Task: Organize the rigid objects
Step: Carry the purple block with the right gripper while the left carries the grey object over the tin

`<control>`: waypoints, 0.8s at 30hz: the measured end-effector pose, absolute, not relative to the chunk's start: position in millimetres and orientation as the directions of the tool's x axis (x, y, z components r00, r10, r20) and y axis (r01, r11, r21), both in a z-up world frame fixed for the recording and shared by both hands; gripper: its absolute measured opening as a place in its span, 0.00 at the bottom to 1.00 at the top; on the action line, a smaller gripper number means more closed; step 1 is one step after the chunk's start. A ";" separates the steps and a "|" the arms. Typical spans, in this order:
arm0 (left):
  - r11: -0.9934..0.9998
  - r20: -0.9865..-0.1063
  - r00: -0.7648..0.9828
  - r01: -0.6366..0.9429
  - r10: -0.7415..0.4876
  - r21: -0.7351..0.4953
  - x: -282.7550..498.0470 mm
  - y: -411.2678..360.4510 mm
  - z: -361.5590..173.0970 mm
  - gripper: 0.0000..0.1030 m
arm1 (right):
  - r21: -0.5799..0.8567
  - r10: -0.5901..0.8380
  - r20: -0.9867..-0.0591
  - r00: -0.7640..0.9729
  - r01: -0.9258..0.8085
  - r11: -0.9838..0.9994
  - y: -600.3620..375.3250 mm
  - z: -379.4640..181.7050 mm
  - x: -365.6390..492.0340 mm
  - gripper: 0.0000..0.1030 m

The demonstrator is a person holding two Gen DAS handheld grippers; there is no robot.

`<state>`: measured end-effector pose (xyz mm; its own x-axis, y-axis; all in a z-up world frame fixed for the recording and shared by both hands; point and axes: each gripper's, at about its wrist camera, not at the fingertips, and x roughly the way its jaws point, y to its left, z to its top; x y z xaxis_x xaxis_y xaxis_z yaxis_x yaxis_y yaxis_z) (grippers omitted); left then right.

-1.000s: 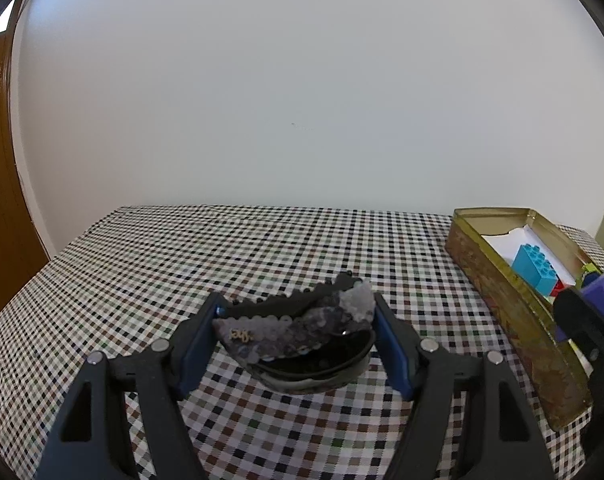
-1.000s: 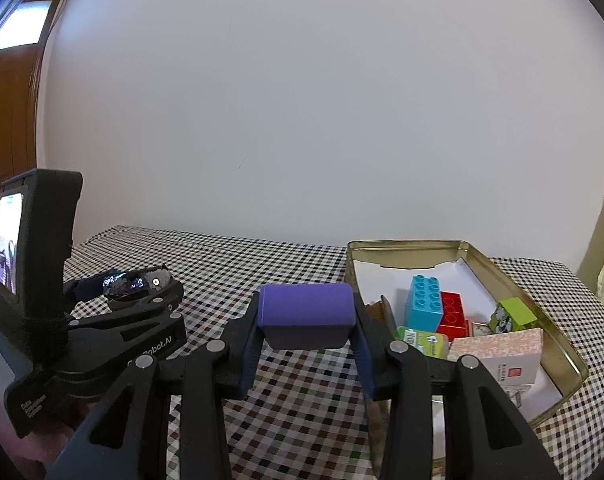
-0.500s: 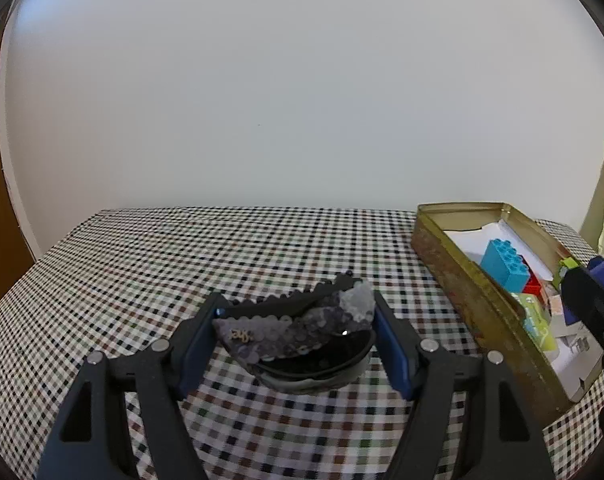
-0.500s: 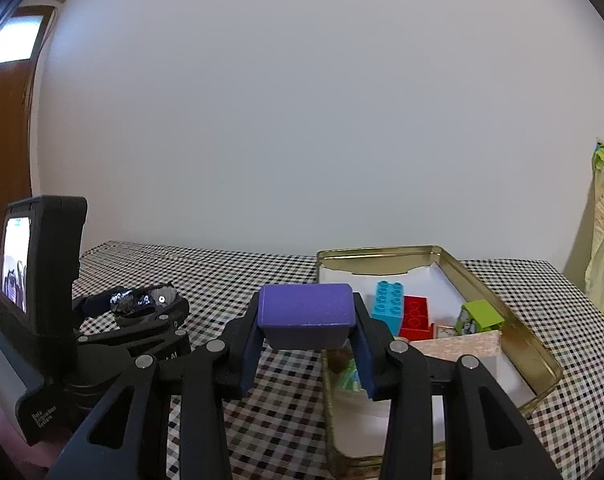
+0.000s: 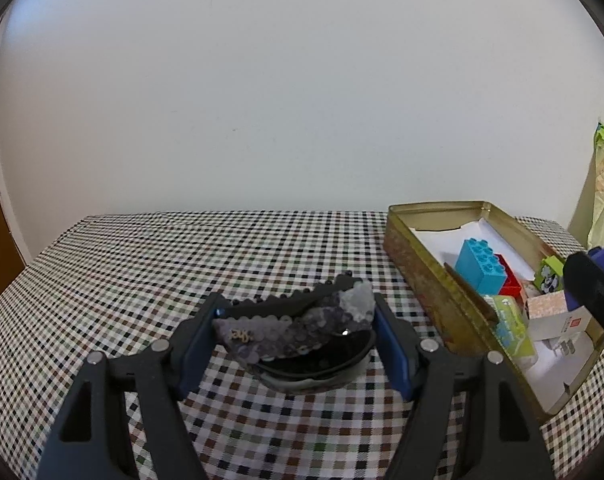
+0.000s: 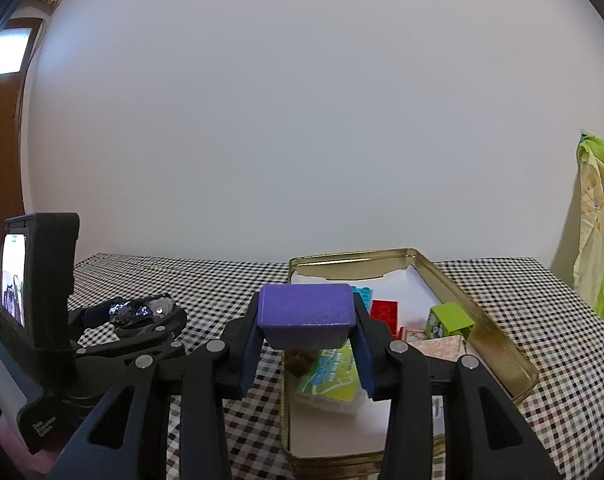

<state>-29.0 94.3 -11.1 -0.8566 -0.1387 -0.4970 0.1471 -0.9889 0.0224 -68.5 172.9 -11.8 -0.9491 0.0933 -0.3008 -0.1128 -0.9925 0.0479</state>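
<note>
Left wrist view, nearest item: our left gripper [image 5: 294, 334], fingers clamped on a sequinned hair clip [image 5: 298, 330], grey-purple scales over a black toothed body, held lengthwise between the blue pads [image 5: 390, 350]. We cannot tell whether the clip rests on the cloth or hangs just above it. Below and around it: checked tablecloth [image 5: 142, 280], black, white and brown. To the right, on the cloth: gold tin [image 5: 426, 284], open, paper-lined, holding a blue brick [image 5: 480, 266], a red brick [image 5: 512, 284] just behind it, a green cube [image 5: 548, 276], a pale speckled box [image 5: 546, 308] and a green-printed pack [image 5: 510, 326] along the near wall. At the right edge: our right gripper [image 5: 594, 280], partly in view, with purple showing. Beyond: plain white wall [image 5: 302, 100].

Right wrist view, nearest item: right gripper [image 6: 306, 320], closed on a purple block [image 6: 304, 310], held level above the tin's near left corner. Beneath it: the green-printed pack [image 6: 330, 380] on the white liner. Further in: red brick [image 6: 384, 314], green cube [image 6: 450, 320], speckled box [image 6: 442, 346]; the blue brick [image 6: 360, 294] shows only at its top edge behind the block. Tin rim [image 6: 498, 344] runs rightward. To the left: left gripper [image 6: 138, 314] with the hair clip [image 6: 136, 310] and its camera screen [image 6: 14, 280]. Farthest right: green and cream fabric [image 6: 600, 248] against the wall.
</note>
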 end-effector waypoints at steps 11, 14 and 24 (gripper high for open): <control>-0.994 -0.474 -0.874 0.112 -0.105 0.013 -28.3 111.3 1.2 0.70 | 0.051 0.136 -0.290 -0.947 -0.157 -0.986 180.3 -8.3 -58.8 0.41; -0.995 -0.463 -0.881 0.100 -0.094 0.011 -27.5 115.8 6.8 0.70 | 0.060 0.151 -0.288 -0.946 -0.175 -0.983 188.2 -8.1 -57.6 0.41; -0.998 -0.442 -0.895 0.067 -0.066 0.014 -29.9 132.9 20.5 0.70 | 0.078 0.190 -0.279 -0.941 -0.220 -0.972 200.8 -4.6 -55.5 0.41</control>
<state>-29.9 132.9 20.5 -0.8945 -0.0659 -0.4421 0.0668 -0.9977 0.0136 -55.5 200.8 -4.6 -0.9413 0.1902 -0.2788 -0.2197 -0.9724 0.0783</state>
